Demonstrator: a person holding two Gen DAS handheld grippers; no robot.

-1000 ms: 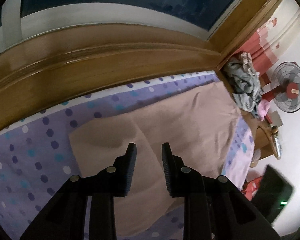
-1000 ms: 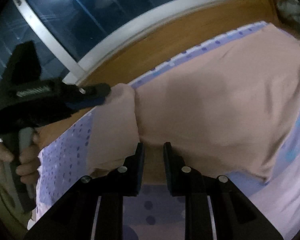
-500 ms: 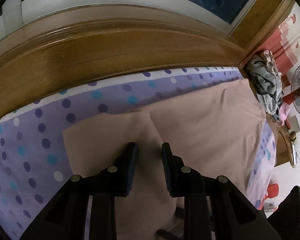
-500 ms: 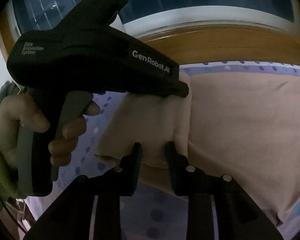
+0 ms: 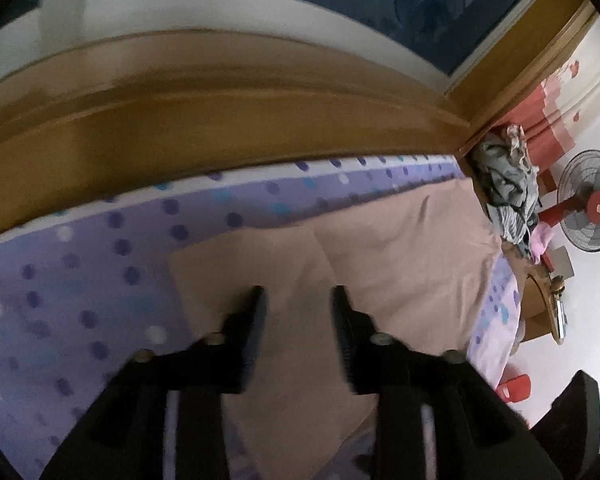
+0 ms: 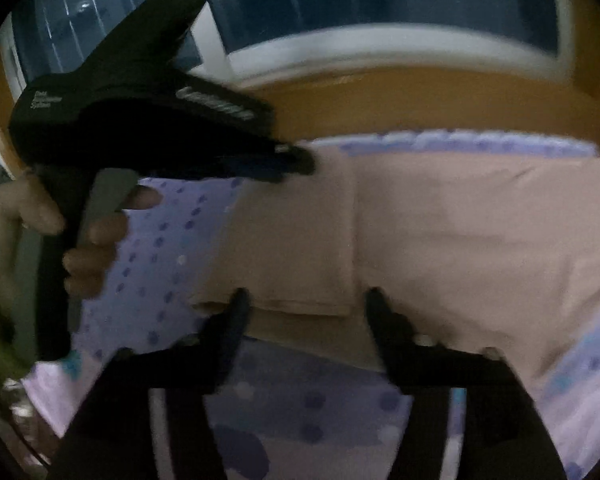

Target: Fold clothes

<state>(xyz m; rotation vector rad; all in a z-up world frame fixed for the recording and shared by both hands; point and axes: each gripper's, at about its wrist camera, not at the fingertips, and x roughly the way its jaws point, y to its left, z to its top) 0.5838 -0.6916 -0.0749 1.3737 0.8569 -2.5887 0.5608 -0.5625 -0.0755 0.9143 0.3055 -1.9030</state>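
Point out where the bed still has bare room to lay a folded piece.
Bare dotted sheet lies left of the beige garment, up to the wooden ledge; another strip runs along the near edge. The far corner holds a clothes pile.

This is a home bedroom. A bed with a purple polka-dot sheet (image 5: 100, 264) stands against a wooden headboard (image 5: 220, 128) under a dark window (image 5: 340, 4). Beyond it are a heap of clothes (image 5: 504, 188) and a standing fan (image 5: 590, 206).
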